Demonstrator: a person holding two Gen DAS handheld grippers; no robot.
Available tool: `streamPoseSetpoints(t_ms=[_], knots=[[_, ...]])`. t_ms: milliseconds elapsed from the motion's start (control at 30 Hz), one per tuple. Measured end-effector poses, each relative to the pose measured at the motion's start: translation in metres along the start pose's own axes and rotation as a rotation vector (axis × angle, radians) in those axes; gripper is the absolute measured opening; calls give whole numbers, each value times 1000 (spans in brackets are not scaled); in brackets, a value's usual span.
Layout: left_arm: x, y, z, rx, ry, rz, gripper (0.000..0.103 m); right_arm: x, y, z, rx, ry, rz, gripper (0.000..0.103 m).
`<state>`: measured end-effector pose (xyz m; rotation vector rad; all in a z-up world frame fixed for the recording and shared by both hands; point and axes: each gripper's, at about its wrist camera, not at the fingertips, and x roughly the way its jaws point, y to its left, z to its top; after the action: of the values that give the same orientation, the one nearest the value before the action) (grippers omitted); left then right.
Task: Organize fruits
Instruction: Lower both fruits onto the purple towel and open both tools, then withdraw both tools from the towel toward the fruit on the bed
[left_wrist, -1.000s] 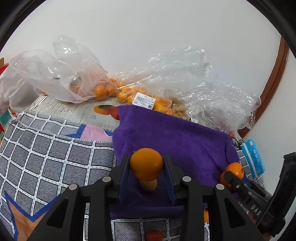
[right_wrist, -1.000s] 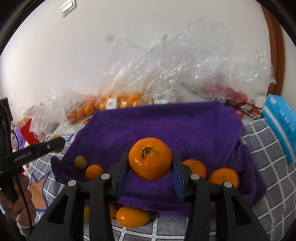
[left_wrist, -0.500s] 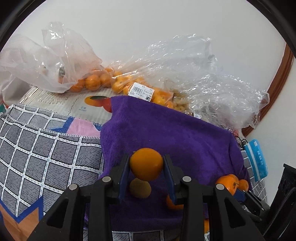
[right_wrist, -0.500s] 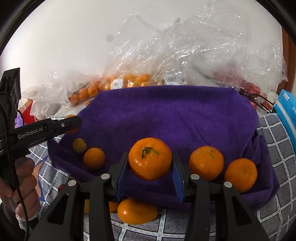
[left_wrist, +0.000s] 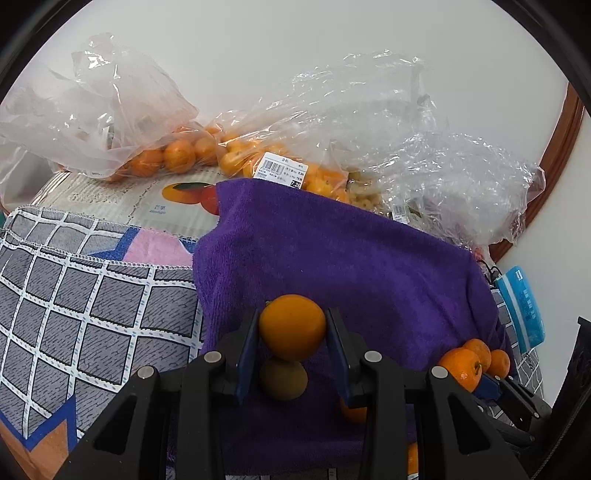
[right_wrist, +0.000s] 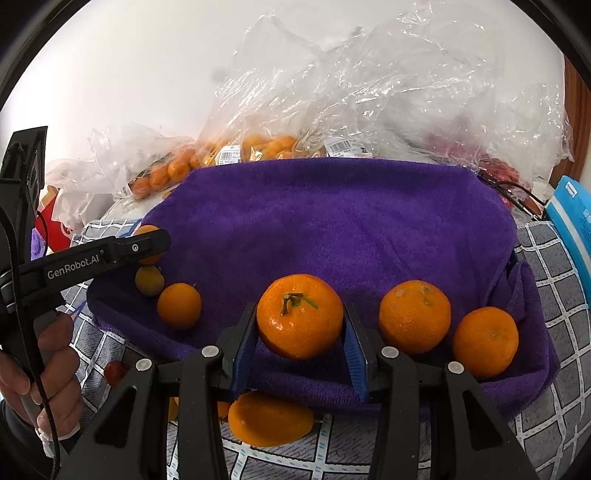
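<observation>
In the left wrist view my left gripper (left_wrist: 291, 317) is shut on a small smooth orange fruit (left_wrist: 291, 328), low over the purple towel (left_wrist: 332, 258). A greenish-yellow fruit (left_wrist: 283, 380) lies just under it. In the right wrist view my right gripper (right_wrist: 300, 314) is shut on a tangerine (right_wrist: 300, 317) with a green stem, above the purple towel's (right_wrist: 332, 221) front edge. Two tangerines (right_wrist: 414, 315) (right_wrist: 485, 341) rest to its right. To its left lie a small orange (right_wrist: 179, 304) and the greenish fruit (right_wrist: 149, 280), beneath the left gripper (right_wrist: 155, 242).
Clear plastic bags (left_wrist: 177, 155) holding several oranges pile up behind the towel against the wall. A checked cloth (left_wrist: 92, 302) covers the surface. An orange fruit (right_wrist: 269, 419) lies on it in front of the towel. A blue pack (right_wrist: 572, 221) sits at the right.
Both grippers have sunk closer to the purple towel, each still holding its fruit. The greenish fruit now sits right under the left gripper's fruit.
</observation>
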<state>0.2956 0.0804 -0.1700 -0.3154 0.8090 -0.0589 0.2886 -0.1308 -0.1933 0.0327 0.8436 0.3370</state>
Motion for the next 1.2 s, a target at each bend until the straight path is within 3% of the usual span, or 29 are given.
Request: streamPoseSetpoints(t_ms=[267,500,700,833,967,1200], knots=[[1,-3,-1,29,-3,17,34,-7,-1,-3,-3,-17,-6,45],[-1,-1,0,13,1,-2,35,-26,-1,-1,9,-78,-21,55],[-15,-6,2,31,-9,-19,46,-41,-7,-3,17,-120,-60,55],[-30,-15,2,71,-14,-7,47,-56,-11,-5,41,-113,-77,55],[-48,-20,1,102,-17,-19,47,-70,-8,-13,26,-106,-153,55],[-71,-21,-12,138,-6,-29,47,-78,-12,-36,87,-44,-133,55]])
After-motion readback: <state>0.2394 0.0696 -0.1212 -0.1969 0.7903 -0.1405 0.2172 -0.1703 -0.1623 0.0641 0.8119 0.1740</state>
